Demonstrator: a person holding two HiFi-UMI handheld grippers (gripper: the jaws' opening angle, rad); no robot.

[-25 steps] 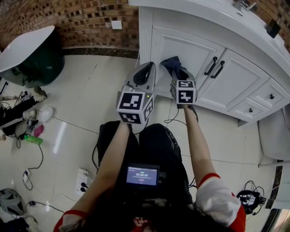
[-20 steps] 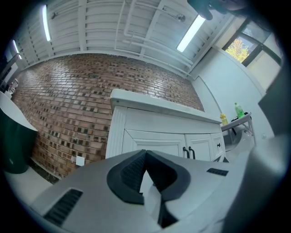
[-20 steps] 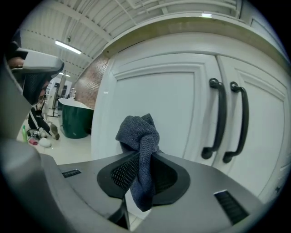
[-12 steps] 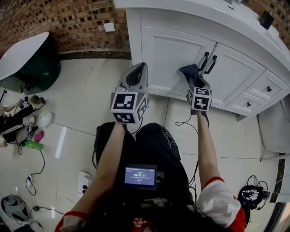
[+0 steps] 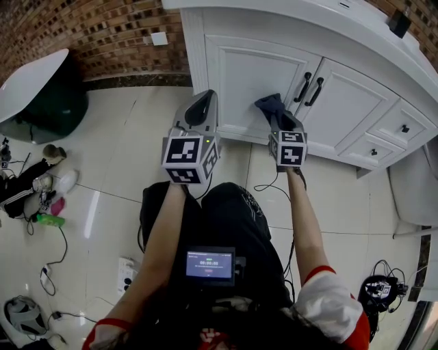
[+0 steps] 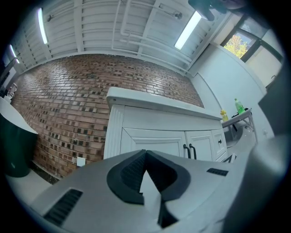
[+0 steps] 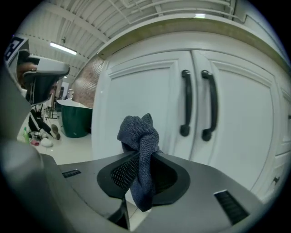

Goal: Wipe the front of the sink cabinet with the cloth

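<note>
Jaws of left gripper (image 5: 204, 104) pressed together on nothing, poised before sink cabinet (image 5: 194, 51) near its left door (image 5: 239, 72). Further right, right gripper (image 5: 279, 117) clamped on dark blue cloth (image 5: 271, 104), bunched at that door's lower panel, left of black handles (image 5: 308, 89); contact unclear.

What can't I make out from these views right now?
- Contact between cloth and cabinet door: head view, right gripper covers it; right gripper view gives no depth.
- Countertop: head view, cut by the top edge.
- Floor clutter: head view, too small to name.
- Cabinet base behind left gripper: head view, hidden.
</note>
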